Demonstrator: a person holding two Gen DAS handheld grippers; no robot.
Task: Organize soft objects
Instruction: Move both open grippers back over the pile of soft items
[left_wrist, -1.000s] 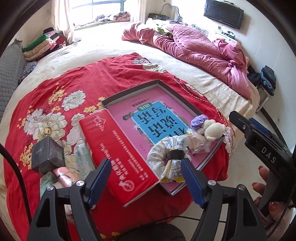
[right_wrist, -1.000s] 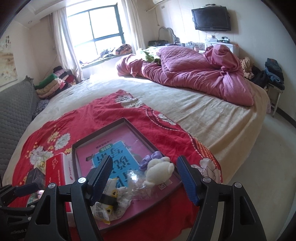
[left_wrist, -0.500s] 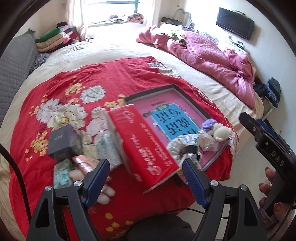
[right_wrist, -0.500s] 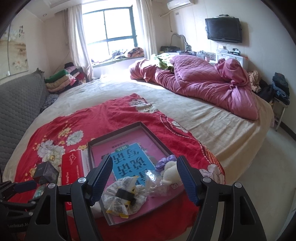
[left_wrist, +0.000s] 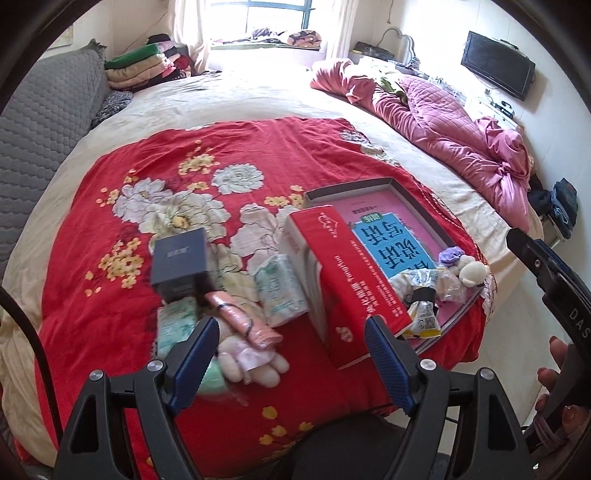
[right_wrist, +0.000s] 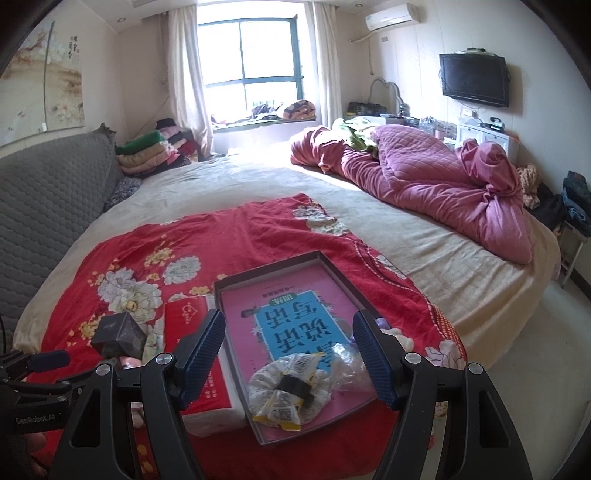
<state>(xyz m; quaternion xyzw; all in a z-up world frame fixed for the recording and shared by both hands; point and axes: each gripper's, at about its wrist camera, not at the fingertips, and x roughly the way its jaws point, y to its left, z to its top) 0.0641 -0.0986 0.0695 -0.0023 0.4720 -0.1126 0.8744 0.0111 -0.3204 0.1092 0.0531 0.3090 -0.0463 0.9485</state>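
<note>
My left gripper (left_wrist: 291, 350) is open and holds nothing. It hovers over a pale plush toy (left_wrist: 247, 363), a pink wrapped item (left_wrist: 243, 321) and two tissue packs (left_wrist: 280, 291) on the red floral blanket (left_wrist: 221, 147). My right gripper (right_wrist: 288, 343) is also open and holds nothing, above a shallow dark tray (right_wrist: 266, 264) lined with a pink book. In the tray lie a patterned scrunchie with a yellow packet (right_wrist: 288, 391), a clear bag (right_wrist: 351, 360) and a white plush (right_wrist: 404, 338), which is partly hidden behind the right finger.
A thick red book (left_wrist: 347, 273) leans beside the tray, and a dark box (left_wrist: 181, 262) stands to its left. A crumpled pink quilt (right_wrist: 424, 177) lies at the far right of the bed, with folded clothes (right_wrist: 147, 153) by the window. The bed's edge and floor are on the right.
The left gripper has swung left, from over the tray's scrunchie to over the plush toy and tissue packs. The right gripper has drifted left and up, so the white plush is now behind its right finger.
</note>
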